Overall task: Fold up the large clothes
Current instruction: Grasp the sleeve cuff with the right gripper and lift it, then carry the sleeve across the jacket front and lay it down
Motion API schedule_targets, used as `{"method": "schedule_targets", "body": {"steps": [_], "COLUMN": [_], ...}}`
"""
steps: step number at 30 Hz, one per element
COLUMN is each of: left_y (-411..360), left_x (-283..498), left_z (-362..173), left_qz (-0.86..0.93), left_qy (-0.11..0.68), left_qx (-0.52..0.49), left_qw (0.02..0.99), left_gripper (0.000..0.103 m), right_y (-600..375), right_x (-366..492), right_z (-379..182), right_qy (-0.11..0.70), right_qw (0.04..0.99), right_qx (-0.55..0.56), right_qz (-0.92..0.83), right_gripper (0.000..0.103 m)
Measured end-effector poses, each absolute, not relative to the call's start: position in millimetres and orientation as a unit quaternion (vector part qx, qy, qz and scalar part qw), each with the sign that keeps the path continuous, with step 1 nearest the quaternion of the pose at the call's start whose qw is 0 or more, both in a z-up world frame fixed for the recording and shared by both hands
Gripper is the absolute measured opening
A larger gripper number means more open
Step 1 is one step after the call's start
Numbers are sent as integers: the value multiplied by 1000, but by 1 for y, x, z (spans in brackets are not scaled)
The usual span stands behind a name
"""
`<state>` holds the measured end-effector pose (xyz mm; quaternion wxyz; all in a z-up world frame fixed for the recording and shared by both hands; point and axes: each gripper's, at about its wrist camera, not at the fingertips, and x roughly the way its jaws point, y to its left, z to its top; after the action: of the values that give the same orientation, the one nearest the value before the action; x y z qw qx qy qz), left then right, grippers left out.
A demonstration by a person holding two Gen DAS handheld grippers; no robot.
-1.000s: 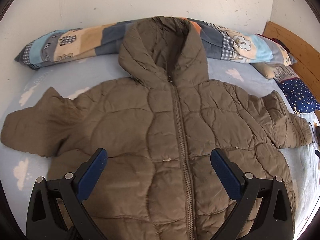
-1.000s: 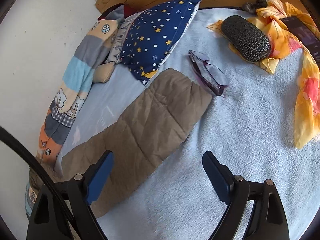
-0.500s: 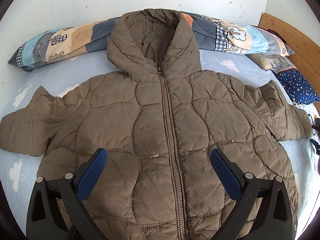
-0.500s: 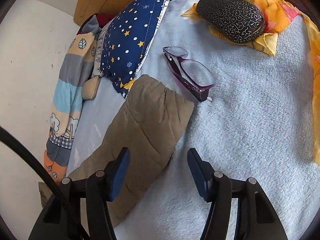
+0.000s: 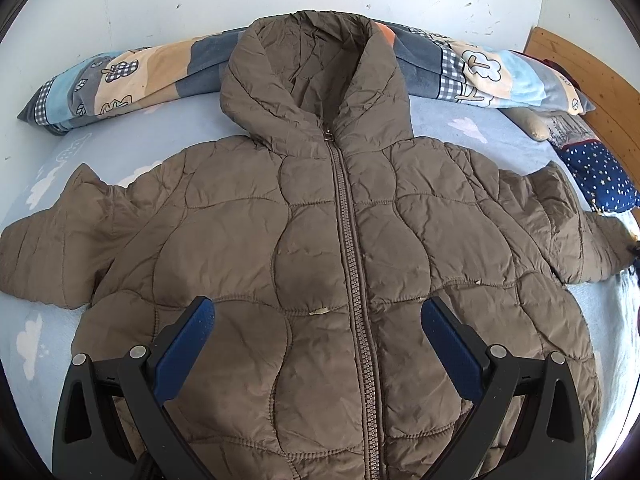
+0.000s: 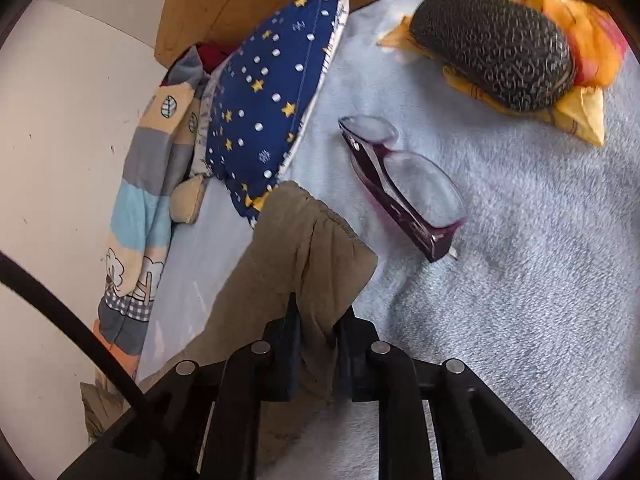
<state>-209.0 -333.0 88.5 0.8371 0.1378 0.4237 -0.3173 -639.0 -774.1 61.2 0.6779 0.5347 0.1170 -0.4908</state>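
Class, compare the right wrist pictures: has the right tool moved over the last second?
Yes. The right tool has advanced toward the purple glasses, which now loom larger, and closed its fingers on the jacket sleeve.

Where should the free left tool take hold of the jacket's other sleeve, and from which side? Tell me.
Grip the cuff end of the left sleeve. It lies flat and spread out from the jacket on the bed, so its open end is the free edge. Come in from outside, along the sleeve, one finger under the cuff. The left tool is open; the right tool already pinches the right sleeve that way.
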Motion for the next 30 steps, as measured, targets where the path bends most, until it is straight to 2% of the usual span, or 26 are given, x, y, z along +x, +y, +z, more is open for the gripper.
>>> {"method": "schedule_targets", "body": {"steps": [10, 16, 30], "left_y": [-328, -322, -287], "left_x": [-213, -216, -199], "left_z": [99, 106, 123], "left_qz": [-320, -319, -302], "left_qy": [417, 408, 409], "left_qx": [124, 120, 80], "left_qw": [842, 847, 858], "left_gripper": [103, 103, 103], "right_y": [-729, -682, -576], "right_x": [-604, -551, -436], "right_z": [204, 278, 347], "right_qy": [31, 29, 48], "right_qw": [772, 837, 913], "right_qx": [420, 353, 306], "right_qz": [-477, -416, -265], "right_gripper": [15, 15, 15]}}
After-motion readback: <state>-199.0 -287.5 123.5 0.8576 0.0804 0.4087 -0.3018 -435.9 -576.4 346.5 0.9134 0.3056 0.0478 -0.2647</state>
